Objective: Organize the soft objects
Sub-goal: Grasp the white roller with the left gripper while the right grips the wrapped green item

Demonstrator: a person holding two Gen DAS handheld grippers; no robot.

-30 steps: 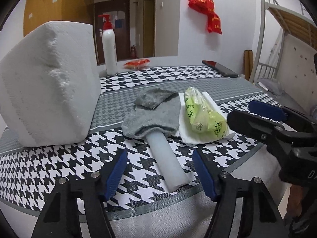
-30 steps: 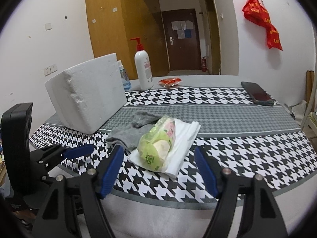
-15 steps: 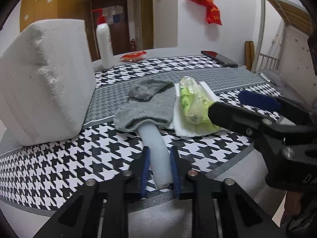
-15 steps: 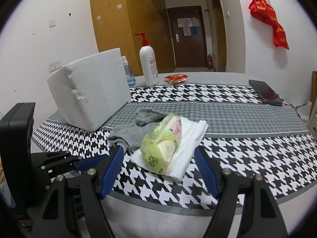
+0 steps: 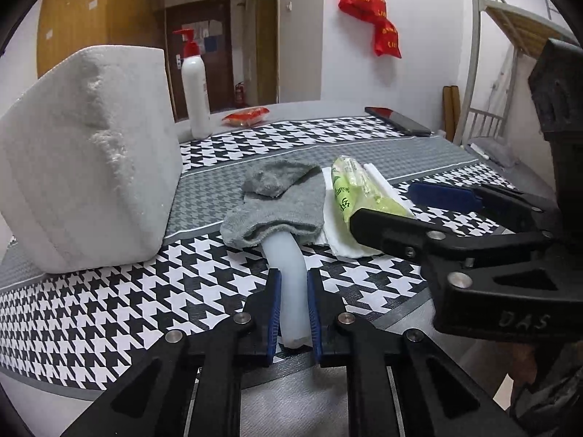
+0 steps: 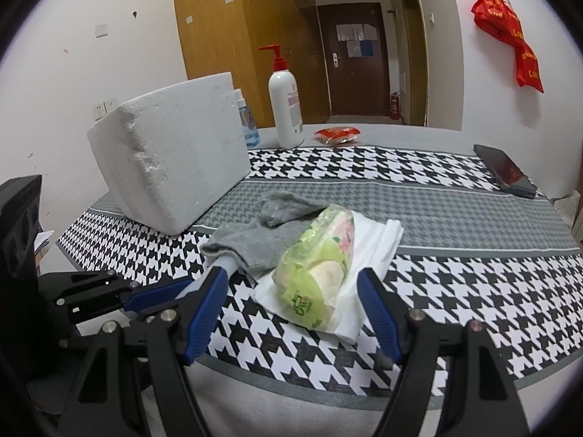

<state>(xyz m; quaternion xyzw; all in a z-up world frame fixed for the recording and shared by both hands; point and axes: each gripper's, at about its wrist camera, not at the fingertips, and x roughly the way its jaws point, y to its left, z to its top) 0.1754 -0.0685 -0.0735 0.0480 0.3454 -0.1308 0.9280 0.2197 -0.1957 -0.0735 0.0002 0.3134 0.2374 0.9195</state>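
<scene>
My left gripper (image 5: 293, 284) is shut on a pale translucent soft tube (image 5: 289, 291) whose far end is tucked inside a grey sock (image 5: 280, 204). A green tissue pack (image 5: 349, 191) lies on a folded white cloth (image 5: 335, 240) right of the sock. My right gripper (image 6: 291, 284) is open, its fingers on either side of the tissue pack (image 6: 317, 266) near the table's front edge. The sock (image 6: 255, 233) and white cloth (image 6: 368, 247) also show in the right wrist view. The right gripper shows in the left wrist view (image 5: 419, 207).
A white foam block (image 5: 87, 185) stands at the left. A pump bottle (image 5: 195, 94), a red snack packet (image 5: 246, 114) and a phone (image 5: 399, 120) lie at the back. The houndstooth tablecloth (image 6: 455, 255) covers the table.
My left gripper has closed on the soft tube and bent it slightly. My right gripper has moved closer to the tissue pack, still open.
</scene>
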